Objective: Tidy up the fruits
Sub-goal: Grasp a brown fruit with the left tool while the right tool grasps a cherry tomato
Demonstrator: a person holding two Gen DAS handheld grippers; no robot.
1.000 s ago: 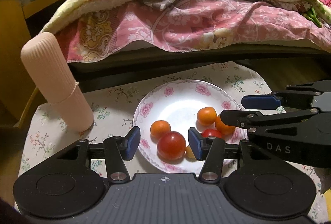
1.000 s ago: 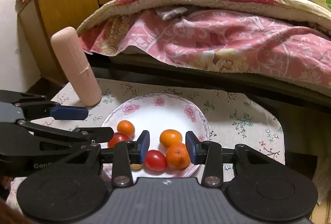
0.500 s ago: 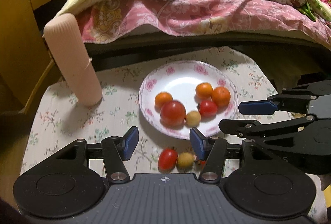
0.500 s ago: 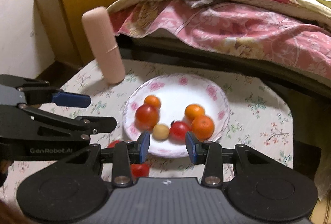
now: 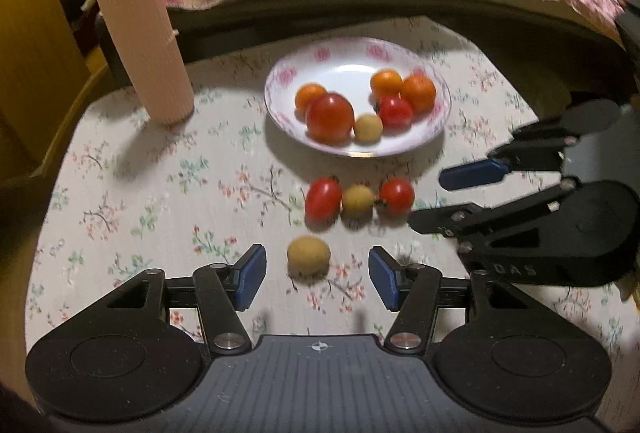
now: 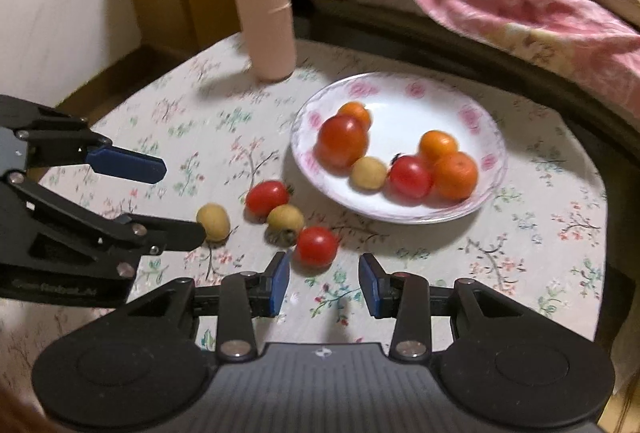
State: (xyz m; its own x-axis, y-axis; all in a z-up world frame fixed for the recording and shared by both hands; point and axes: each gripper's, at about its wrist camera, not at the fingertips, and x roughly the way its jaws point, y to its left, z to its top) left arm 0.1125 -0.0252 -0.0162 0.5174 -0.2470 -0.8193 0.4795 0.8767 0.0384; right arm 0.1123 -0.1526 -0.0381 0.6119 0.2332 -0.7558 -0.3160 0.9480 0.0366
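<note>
Longan (image 5: 309, 255) dead ahead of left gripper (image 5: 316, 279) — jaws spread, empty.
Right gripper (image 6: 322, 283) — likewise agape, unladen — is aimed nearer a tomato (image 6: 316, 246); plate (image 5: 434, 131) lies beyond.

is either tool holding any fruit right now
No. The left tool and right tool are both open and empty; the yellow fruit lies loose on the tablecloth.

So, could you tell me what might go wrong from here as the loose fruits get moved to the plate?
1. The yellow fruit lies between the open left gripper fingers; being round, it could roll off if a finger nudges it first.
2. The three fruits in a row look packed together, so grabbing one may knock its neighbours.
3. The plate already holds six fruits clustered near its front rim; another dropped there could push one off.
</note>
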